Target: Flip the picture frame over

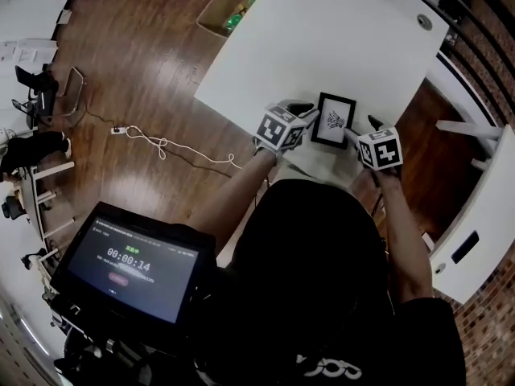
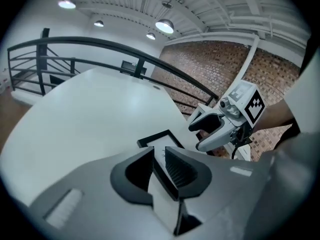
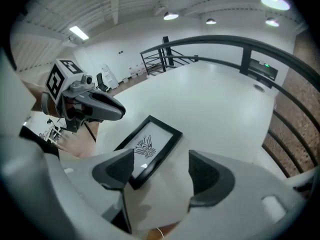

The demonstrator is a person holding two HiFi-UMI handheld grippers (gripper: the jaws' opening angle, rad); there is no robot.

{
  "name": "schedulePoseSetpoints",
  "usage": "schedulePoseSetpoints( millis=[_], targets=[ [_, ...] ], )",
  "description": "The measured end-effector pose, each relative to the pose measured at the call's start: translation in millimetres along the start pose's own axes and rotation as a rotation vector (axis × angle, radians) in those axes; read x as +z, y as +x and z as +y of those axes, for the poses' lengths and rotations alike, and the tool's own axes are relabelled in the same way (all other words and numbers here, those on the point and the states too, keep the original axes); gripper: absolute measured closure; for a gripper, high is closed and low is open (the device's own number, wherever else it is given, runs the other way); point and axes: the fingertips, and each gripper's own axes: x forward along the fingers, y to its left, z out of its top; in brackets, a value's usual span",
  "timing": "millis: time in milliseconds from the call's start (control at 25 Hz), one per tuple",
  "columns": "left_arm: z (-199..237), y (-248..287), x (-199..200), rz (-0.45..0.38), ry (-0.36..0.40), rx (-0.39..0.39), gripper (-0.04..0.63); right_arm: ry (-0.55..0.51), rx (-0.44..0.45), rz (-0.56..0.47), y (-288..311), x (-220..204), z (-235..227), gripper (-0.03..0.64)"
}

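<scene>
The black picture frame (image 1: 334, 120) lies flat on the white table (image 1: 322, 30) near its front edge, glass side up, a dark drawing showing. My left gripper (image 1: 306, 115) hovers just left of the frame, off it. In the left gripper view its jaws (image 2: 159, 166) stand a narrow gap apart with nothing between them, and the frame's corner (image 2: 156, 139) shows beyond. My right gripper (image 1: 354, 135) is at the frame's right, near corner. In the right gripper view its jaws (image 3: 162, 171) are wide open and empty, with the frame (image 3: 150, 145) lying by the left jaw.
The table's front edge runs just below the frame, with wooden floor beneath. A cardboard box (image 1: 229, 5) and a power strip with cable (image 1: 161, 143) lie on the floor at left. A timer screen (image 1: 133, 260) sits at lower left. A dark railing (image 3: 240, 49) borders the table's far side.
</scene>
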Motion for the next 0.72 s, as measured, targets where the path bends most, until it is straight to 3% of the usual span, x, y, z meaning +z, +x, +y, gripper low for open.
schedulePoseSetpoints(
  millis=[160,320,560,720],
  targets=[
    [-3,-16,9,-0.082,0.025,0.039,0.539,0.061,0.013,-0.11,-25,5,5,0.302],
    [-59,-41,4,-0.123,0.031,0.023,0.578,0.071,0.007,-0.228,-84,-5,23,0.418],
    [-145,-73,-10,-0.178,0.058,-0.012,0.58,0.047,0.004,-0.392,-158,-28,53,0.605],
    [-183,-95,-19,-0.227,0.067,-0.044,0.58,0.019,0.063,-0.445,-179,-39,82,0.623]
  ],
)
